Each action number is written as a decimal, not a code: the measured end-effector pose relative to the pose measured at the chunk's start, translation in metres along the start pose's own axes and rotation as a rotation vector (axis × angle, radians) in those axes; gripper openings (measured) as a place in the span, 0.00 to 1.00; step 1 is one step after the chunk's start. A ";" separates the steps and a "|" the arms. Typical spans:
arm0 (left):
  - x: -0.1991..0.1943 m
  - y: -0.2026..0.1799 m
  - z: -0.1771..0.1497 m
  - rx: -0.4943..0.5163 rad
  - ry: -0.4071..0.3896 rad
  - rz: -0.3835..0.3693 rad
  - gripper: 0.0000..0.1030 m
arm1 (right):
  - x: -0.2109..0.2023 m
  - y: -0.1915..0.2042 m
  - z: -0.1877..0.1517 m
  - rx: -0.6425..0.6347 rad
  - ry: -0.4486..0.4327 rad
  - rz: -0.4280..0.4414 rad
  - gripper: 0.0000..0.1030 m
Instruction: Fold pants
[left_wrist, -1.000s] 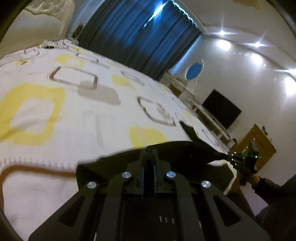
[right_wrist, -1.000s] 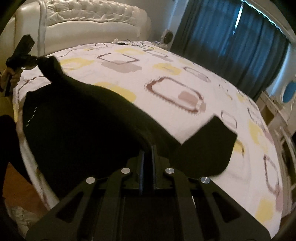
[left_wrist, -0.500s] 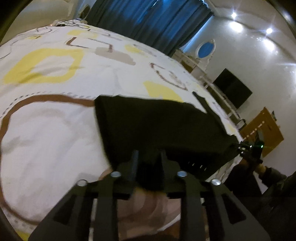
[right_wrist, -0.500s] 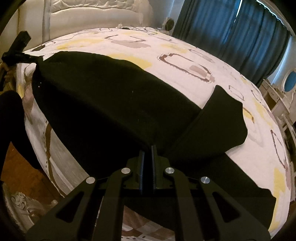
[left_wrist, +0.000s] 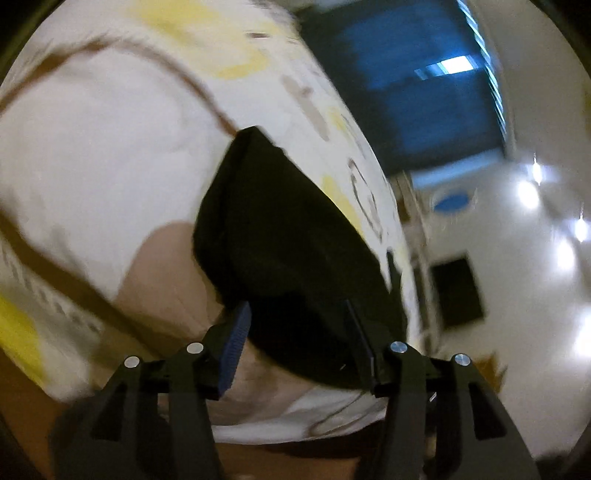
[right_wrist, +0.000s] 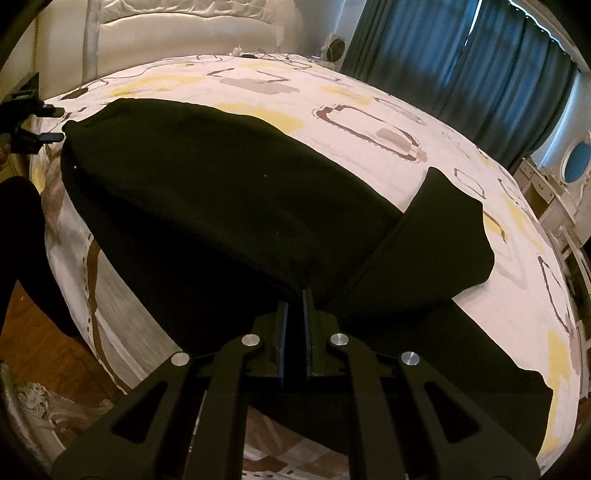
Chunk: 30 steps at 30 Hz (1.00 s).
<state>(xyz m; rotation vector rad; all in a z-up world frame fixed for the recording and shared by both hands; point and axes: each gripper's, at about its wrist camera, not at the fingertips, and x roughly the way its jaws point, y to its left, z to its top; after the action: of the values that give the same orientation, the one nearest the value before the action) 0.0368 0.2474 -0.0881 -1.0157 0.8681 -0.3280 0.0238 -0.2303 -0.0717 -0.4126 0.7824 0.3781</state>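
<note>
Black pants (right_wrist: 221, 192) lie along the near edge of the patterned bed (right_wrist: 369, 92), one leg folded back towards the right. My right gripper (right_wrist: 294, 299) is shut on the fabric where the legs meet, at the bed's edge. In the left wrist view, which is blurred and tilted, the end of the pants (left_wrist: 288, 229) rests on the bed (left_wrist: 92, 147). My left gripper (left_wrist: 295, 321) is opening; the cloth lies between its spread fingers and the pads do not press on it. The left gripper (right_wrist: 55, 123) also shows at the far left of the right wrist view, just off the pants' end.
A padded white headboard (right_wrist: 184, 29) stands at the far end and blue curtains (right_wrist: 480, 66) hang behind the bed. Wooden floor (right_wrist: 29, 332) and a person's dark leg (right_wrist: 18, 229) are on the left. A dresser with an oval mirror (right_wrist: 576, 162) is on the right.
The pants have come down from the air onto the bed. My left gripper has rolled, sunk and spread its jaws off the cloth. The right gripper stays shut on the fabric.
</note>
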 end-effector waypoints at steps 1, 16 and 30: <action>0.001 0.001 -0.001 -0.033 -0.014 -0.015 0.51 | 0.000 0.000 0.000 0.001 -0.001 0.000 0.07; 0.030 -0.029 -0.011 -0.046 -0.081 0.191 0.09 | 0.000 0.000 -0.005 0.009 -0.014 -0.005 0.08; 0.012 -0.027 -0.010 -0.050 -0.105 0.166 0.06 | -0.037 0.018 -0.013 -0.072 -0.062 -0.042 0.06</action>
<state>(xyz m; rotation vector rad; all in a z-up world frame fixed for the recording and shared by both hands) 0.0407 0.2196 -0.0735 -0.9906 0.8621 -0.1117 -0.0169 -0.2282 -0.0563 -0.4818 0.6998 0.3784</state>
